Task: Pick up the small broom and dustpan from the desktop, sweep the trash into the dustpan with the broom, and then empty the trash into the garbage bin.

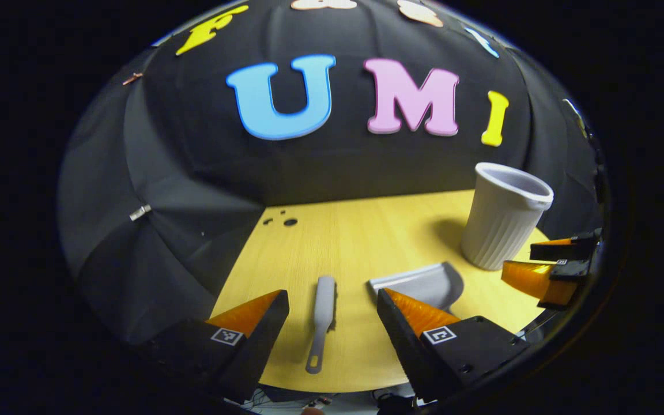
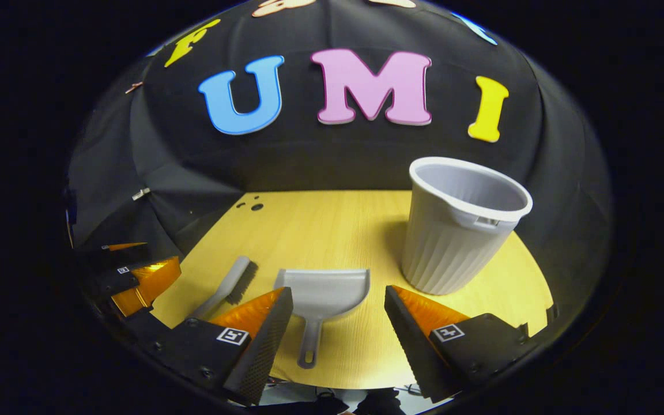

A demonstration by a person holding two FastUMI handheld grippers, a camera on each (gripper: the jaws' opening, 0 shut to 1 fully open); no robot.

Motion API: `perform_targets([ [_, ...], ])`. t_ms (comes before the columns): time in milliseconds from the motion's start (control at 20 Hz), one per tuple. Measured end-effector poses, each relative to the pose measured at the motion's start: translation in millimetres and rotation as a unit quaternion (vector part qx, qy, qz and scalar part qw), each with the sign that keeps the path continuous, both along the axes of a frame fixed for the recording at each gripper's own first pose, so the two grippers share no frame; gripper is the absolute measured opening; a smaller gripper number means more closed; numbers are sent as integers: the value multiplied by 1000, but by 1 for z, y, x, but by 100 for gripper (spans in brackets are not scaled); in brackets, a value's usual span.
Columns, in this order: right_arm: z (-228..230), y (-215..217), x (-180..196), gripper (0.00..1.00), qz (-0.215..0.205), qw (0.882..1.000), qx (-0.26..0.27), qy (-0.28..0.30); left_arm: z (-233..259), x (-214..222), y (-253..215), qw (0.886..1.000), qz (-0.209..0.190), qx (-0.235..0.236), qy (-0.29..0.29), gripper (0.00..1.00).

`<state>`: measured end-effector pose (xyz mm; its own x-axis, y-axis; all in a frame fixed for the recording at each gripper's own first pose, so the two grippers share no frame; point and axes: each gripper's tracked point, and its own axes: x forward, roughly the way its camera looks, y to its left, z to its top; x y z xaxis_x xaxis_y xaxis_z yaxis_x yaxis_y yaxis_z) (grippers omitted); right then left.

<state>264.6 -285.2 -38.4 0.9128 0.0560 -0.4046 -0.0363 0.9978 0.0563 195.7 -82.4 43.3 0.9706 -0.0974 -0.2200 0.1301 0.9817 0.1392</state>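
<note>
On the yellow wood-grain desktop, the small grey broom lies flat with its handle loop pointing toward the near edge and its head toward the booth wall. In the left gripper view it sits between the two fingers of the left gripper, whose jaws are spread wide and hang above the broom without touching it. Just to the broom's right lies the grey dustpan, flat on the desktop, its open scoop edge toward the back wall and its thin handle with a hanging loop toward the near edge. In the right gripper view the dustpan lies between the fingers of the right gripper, which is likewise spread apart and grips nothing. The broom and dustpan are near each other but apart.

Behind and to the right of the dustpan stands the garbage bin, a pale grey ribbed tub, upright, with a rolled rim and an open mouth; it casts a shadow to its left. It is close to the dustpan yet not touching it.

Each gripper appears at the edge of the other's view, held off to the side. A few small dark holes mark the far left corner of the desktop.
</note>
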Motion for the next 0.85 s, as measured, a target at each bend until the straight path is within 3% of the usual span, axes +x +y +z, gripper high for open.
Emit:
perform_targets([
  [350, 45, 1, -32, 99, 29, 990, -68, -123, 57, -74, -15, 987, 63, -39, -142, 98],
  [500, 49, 0, -40, 98, 41, 986, -89, -133, 62, -92, -27, 986, 50, -49, -151, 98],
  [850, 44, -15, -47, 98, 34, 990, -81, -114, 52, -81, -42, 990, 34, -52, -127, 98],
])
